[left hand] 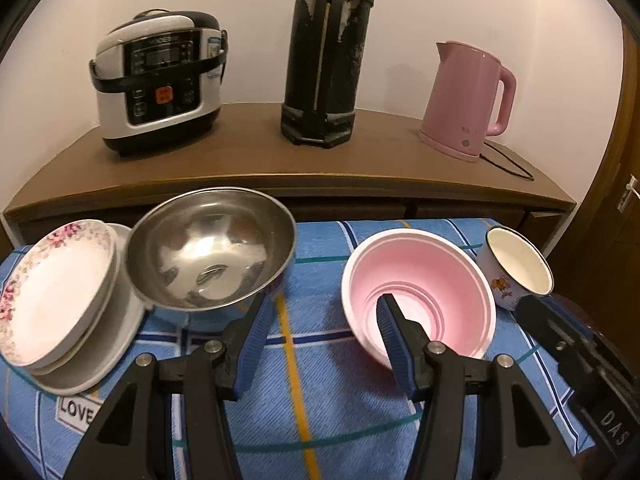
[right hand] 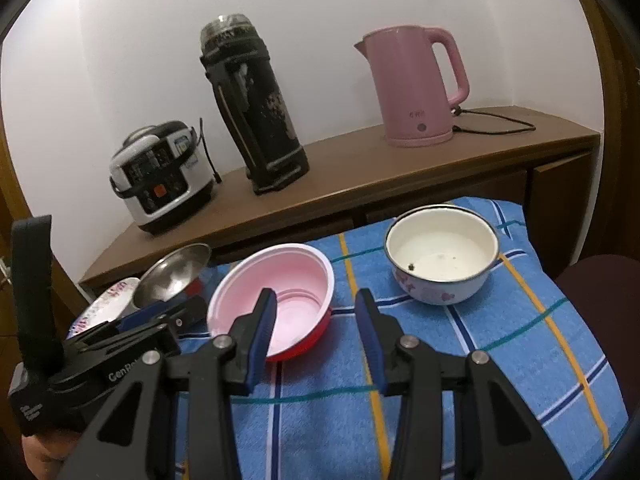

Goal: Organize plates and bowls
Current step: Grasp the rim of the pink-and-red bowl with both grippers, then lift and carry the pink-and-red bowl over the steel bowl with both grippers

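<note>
On the blue checked cloth (left hand: 320, 400) lie, from left to right, a stack of floral plates (left hand: 60, 296), a steel bowl (left hand: 208, 248), a pink plastic bowl (left hand: 416, 280) with a red outside, and a white enamel bowl (right hand: 440, 256) with flowers. My left gripper (left hand: 324, 304) is open over bare cloth between the steel and pink bowls, holding nothing. My right gripper (right hand: 316, 300) is open too, above the cloth. Its left finger overlaps the pink bowl (right hand: 276, 284) in its own view, and the enamel bowl is ahead to its right.
A wooden sideboard (left hand: 260, 160) runs behind the cloth, carrying a rice cooker (left hand: 160, 80), a tall black flask (left hand: 324, 60) and a pink kettle (left hand: 468, 96) with its cord. A dark red seat (right hand: 600, 280) is at the right. A person's hand (right hand: 44, 456) holds the left gripper.
</note>
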